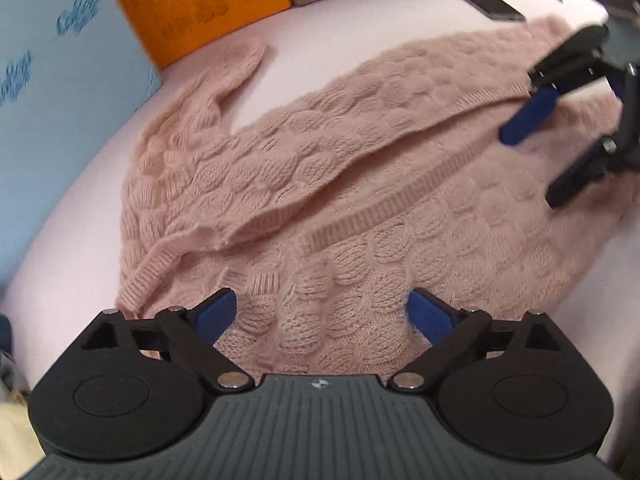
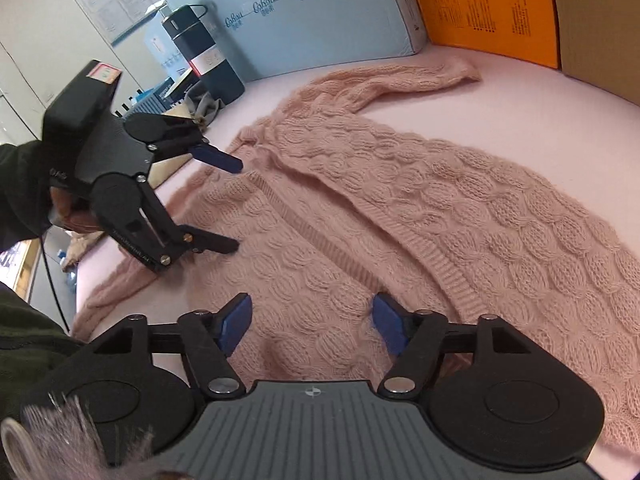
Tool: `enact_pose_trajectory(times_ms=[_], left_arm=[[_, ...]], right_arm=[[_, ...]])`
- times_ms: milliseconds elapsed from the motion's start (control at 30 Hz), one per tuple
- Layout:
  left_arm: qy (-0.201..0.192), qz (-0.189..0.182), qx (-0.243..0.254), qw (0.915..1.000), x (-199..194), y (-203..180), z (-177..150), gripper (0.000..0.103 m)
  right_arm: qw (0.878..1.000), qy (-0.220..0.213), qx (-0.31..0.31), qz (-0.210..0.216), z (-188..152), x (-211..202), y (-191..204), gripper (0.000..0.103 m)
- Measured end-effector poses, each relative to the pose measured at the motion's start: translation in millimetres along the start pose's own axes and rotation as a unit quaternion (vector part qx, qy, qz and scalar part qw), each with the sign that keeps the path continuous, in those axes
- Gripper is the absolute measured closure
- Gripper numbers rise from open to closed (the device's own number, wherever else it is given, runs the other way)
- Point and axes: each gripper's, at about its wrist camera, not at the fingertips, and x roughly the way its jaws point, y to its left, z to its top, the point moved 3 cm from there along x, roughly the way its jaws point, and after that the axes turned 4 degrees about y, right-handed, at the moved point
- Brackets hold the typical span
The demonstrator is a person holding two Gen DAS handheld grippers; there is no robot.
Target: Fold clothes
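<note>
Two grippers, left (image 1: 320, 312) and right (image 2: 310, 322), hover spread wide and empty over pink cardigan (image 1: 360, 184) flat on table (image 1: 64, 216); soft, floppy, light knit—pinch ribbed edge.

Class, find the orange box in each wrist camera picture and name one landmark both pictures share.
Left wrist view: the orange box stands at the top left, behind the pink cardigan.
Right wrist view: the orange box is at the top right.
Shared landmark: the light blue box beside it.
</note>
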Motion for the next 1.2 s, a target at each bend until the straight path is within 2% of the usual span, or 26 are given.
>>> enact_pose_trajectory(times_ms=[67, 133, 200, 267, 300, 333, 367, 400, 500, 567, 700, 833, 867, 900, 933, 967, 1067, 1200], left_arm=[[-0.019, -0.001, -0.003, 0.9998, -11, 5, -2, 0.012], [-0.042, 0.012, 0.009, 0.999, -23, 8, -3, 0.012], [-0.069, 0.069, 0.049, 0.994, -30, 3, 1, 0.013], [-0.091, 0.127, 0.093, 0.9834, -33, -2, 7, 0.022], [-0.095, 0.148, 0.114, 0.9779, -31, -5, 11, 0.025], [-0.099, 0.168, 0.135, 0.9715, -28, -8, 15, 0.032], [-0.101, 0.173, 0.148, 0.9685, -25, -10, 19, 0.038], [-0.099, 0.167, 0.156, 0.9685, -22, -13, 22, 0.04], [-0.091, 0.161, 0.187, 0.9648, -10, -22, 27, 0.04], [-0.082, 0.157, 0.21, 0.9615, 0, -27, 27, 0.04], [-0.066, 0.172, 0.237, 0.954, 19, -32, 28, 0.04], [-0.066, 0.169, 0.231, 0.9558, 21, -31, 34, 0.039], [-0.065, 0.169, 0.232, 0.9558, 22, -31, 34, 0.042], [-0.065, 0.166, 0.233, 0.9561, 22, -31, 33, 0.047], [-0.062, 0.16, 0.234, 0.9569, 22, -32, 32, 0.074], [-0.056, 0.155, 0.235, 0.9579, 23, -33, 31, 0.102], [-0.064, 0.152, 0.241, 0.9563, 21, -37, 29, 0.101], [-0.083, 0.166, 0.233, 0.9546, 10, -35, 32, 0.101]], right_arm=[[0.999, -0.019, -0.031, -0.005, 5, -10, 9, 0.034], [0.994, -0.043, -0.082, -0.05, 11, -20, 18, 0.032], [0.983, -0.043, -0.136, -0.117, 15, -19, 23, 0.032], [0.964, -0.027, -0.192, -0.181, 18, -11, 26, 0.038], [0.954, -0.016, -0.217, -0.207, 19, -4, 27, 0.049], [0.946, -0.007, -0.236, -0.223, 20, 2, 27, 0.065], [0.941, 0.004, -0.248, -0.232, 20, 9, 27, 0.071], [0.936, 0.014, -0.258, -0.239, 20, 15, 26, 0.077], [0.923, 0.038, -0.289, -0.251, 18, 28, 25, 0.078], [0.919, 0.047, -0.297, -0.254, 17, 33, 24, 0.078], [0.928, 0.044, -0.276, -0.246, 22, 34, 16, 0.078], [0.929, 0.042, -0.271, -0.249, 24, 34, 14, 0.079], [0.928, 0.043, -0.272, -0.251, 24, 34, 14, 0.08], [0.926, 0.046, -0.277, -0.254, 23, 36, 15, 0.085], [0.923, 0.049, -0.282, -0.256, 22, 37, 16, 0.099], [0.921, 0.052, -0.287, -0.259, 21, 39, 17, 0.099], [0.914, 0.054, -0.306, -0.263, 19, 40, 20, 0.1], [0.914, 0.044, -0.308, -0.262, 23, 31, 24, 0.1]])
